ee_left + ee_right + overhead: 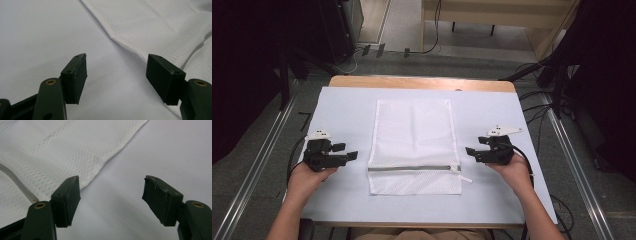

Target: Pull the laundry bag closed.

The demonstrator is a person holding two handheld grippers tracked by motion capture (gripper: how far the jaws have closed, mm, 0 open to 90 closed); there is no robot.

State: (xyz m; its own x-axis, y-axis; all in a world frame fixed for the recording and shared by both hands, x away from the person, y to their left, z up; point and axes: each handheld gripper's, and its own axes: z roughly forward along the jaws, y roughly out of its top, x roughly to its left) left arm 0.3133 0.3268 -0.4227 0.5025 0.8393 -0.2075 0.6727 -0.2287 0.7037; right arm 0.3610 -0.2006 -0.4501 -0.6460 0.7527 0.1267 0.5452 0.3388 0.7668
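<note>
A white mesh laundry bag lies flat in the middle of the table, its zipper running across near the front edge of the bag. My left gripper rests on the table just left of the bag, open and holding nothing; its view shows the bag's edge beyond the jaws. My right gripper sits just right of the bag, also open and holding nothing, with the mesh and zipper end ahead of its left jaw.
The table is covered with a pale sheet over a wooden top. Cables and dark stands surround the table on the floor. Bare sheet lies on both sides of the bag.
</note>
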